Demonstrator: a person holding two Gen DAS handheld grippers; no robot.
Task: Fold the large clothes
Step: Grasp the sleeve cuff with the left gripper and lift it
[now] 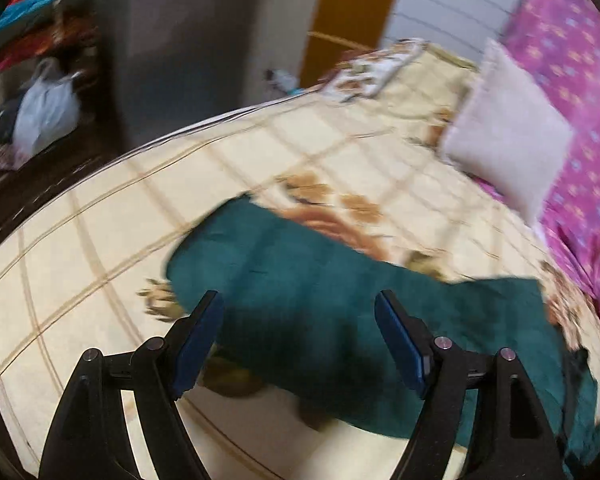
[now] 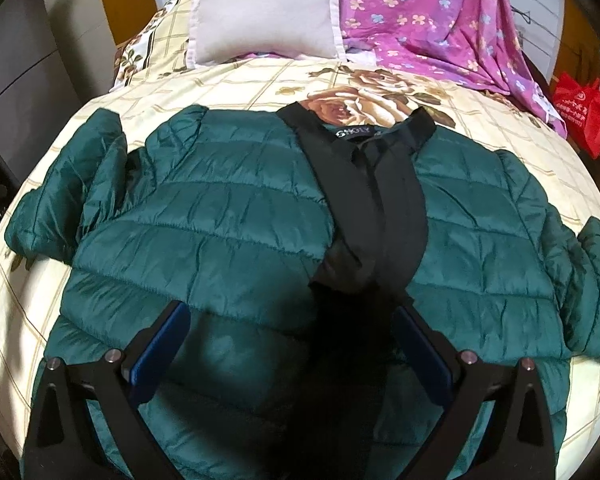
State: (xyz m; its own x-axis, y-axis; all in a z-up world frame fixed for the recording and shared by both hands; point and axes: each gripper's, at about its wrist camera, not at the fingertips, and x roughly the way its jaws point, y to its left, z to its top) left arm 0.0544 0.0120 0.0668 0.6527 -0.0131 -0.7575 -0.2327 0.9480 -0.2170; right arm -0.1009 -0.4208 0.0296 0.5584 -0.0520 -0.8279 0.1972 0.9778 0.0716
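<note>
Green jacket [image 2: 228, 216] lies face-up, spread on the bed [image 2: 260, 76]; both jaws apart and empty: left hand-held gripper [image 1: 300, 344] should pinch the left sleeve [image 2: 60, 200] cuff, right hand-held gripper [image 2: 292, 344] pins the near hem.

puffer jacket [image 2: 228, 216]: 1, green
pillow [image 2: 264, 12]: 1, white
floral sheet [image 2: 432, 12]: 1, purple
red bag [image 2: 582, 114]: 1
white plastic bag [image 1: 46, 114]: 1
</note>
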